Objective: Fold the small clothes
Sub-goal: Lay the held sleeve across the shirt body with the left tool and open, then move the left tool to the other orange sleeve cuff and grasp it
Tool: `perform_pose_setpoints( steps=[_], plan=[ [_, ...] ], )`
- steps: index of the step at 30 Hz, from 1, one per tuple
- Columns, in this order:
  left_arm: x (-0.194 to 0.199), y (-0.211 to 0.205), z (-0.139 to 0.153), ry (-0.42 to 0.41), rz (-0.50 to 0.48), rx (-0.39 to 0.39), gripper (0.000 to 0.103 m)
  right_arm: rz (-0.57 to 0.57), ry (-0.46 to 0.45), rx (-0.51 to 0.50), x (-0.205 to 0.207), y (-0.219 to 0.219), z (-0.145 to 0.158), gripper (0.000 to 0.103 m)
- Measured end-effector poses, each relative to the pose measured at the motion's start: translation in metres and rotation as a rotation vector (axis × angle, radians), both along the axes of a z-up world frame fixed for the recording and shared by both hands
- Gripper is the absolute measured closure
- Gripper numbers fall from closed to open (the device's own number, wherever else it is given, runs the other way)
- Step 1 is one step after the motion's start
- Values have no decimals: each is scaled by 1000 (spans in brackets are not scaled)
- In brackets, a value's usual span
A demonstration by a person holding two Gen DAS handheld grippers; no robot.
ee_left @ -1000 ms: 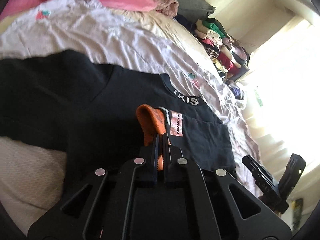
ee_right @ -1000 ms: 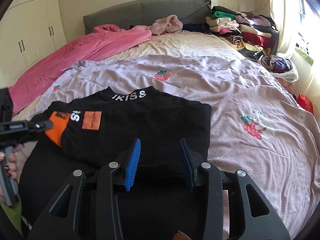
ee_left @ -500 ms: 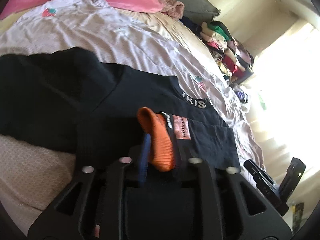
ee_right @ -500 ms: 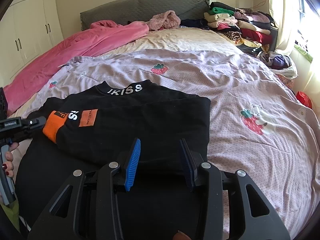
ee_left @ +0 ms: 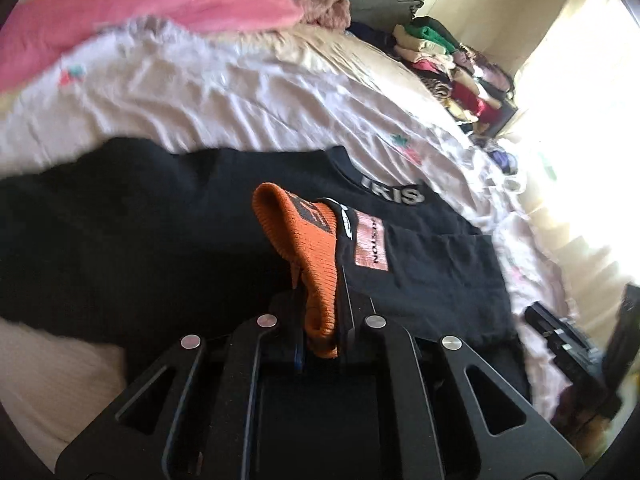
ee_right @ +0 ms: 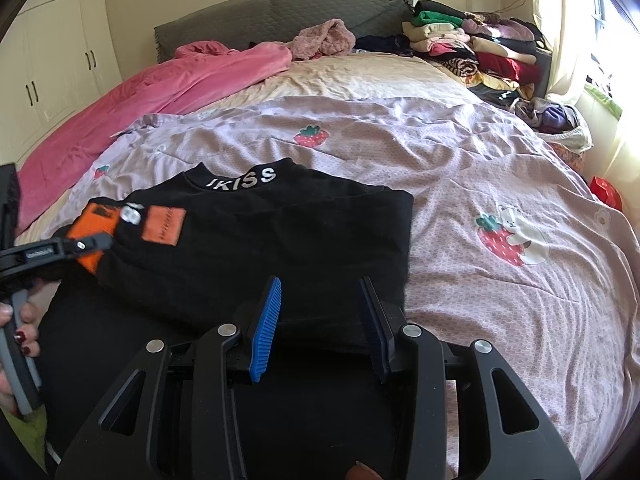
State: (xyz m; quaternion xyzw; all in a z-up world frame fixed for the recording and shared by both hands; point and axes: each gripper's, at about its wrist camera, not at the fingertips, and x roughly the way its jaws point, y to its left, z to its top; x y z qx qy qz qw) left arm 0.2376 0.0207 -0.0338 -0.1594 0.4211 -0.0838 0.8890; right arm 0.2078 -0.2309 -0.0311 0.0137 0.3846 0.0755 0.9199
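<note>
A small black top (ee_right: 256,236) with a white-lettered collar lies partly folded on the lilac strawberry-print quilt (ee_right: 460,184). Its sleeve ends in an orange ribbed cuff (ee_left: 308,256), folded across the body. My left gripper (ee_left: 320,304) is shut on that cuff; it also shows in the right wrist view (ee_right: 86,244) at the left edge, in a hand with red nails. My right gripper (ee_right: 320,320) is open and empty, with blue pads, just above the top's near hem. It shows in the left wrist view (ee_left: 576,340) at lower right.
A pink blanket (ee_right: 160,96) lies at the far left of the bed, against a grey headboard (ee_right: 280,16). A stack of folded clothes (ee_right: 472,48) sits at the far right by the bright window. White cupboards (ee_right: 52,64) stand at left.
My left gripper opened briefly around the orange cuff, then closed on it again and shifted it a little toward the collar. The right gripper has stayed open over the hem.
</note>
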Motion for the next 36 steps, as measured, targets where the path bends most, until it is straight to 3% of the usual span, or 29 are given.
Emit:
perform_pose_setpoints(
  steps=[3, 4, 7, 12, 16, 19, 23, 26, 28, 32, 36],
  plan=[
    [5, 10, -14, 62, 32, 52, 89, 2, -2, -16, 1, 2, -1, 64],
    [5, 14, -18, 74, 40, 47, 84, 5, -1, -17, 1, 3, -2, 64],
    [2, 27, -26, 93, 68, 20, 81, 14, 2, -20, 2, 4, -4, 64],
    [-22, 27, 12, -39, 90, 36, 83, 66, -14, 14, 2, 9, 0, 61],
    [-23, 4, 31, -74, -6, 19, 83, 113, -4, 12, 2, 20, -2, 61],
    [-10, -17, 12, -2, -66, 33, 83, 139, 17, 7, 6, 26, -9, 60],
    [3, -25, -33, 114, -59, 122, 82, 127, 87, -4, 18, 26, -30, 60],
    [2, -17, -41, 104, -54, 114, 83, 68, 167, -17, 28, 17, -49, 60],
    [2, -13, -42, 101, -61, 101, 85, 62, 176, 21, 30, 13, -53, 60],
    [1, -13, -41, 99, -65, 98, 85, 66, 163, -12, 26, 18, -52, 59],
    [-4, -18, -33, 94, -77, 103, 76, 73, 158, 10, 24, 15, -48, 54]
  ],
)
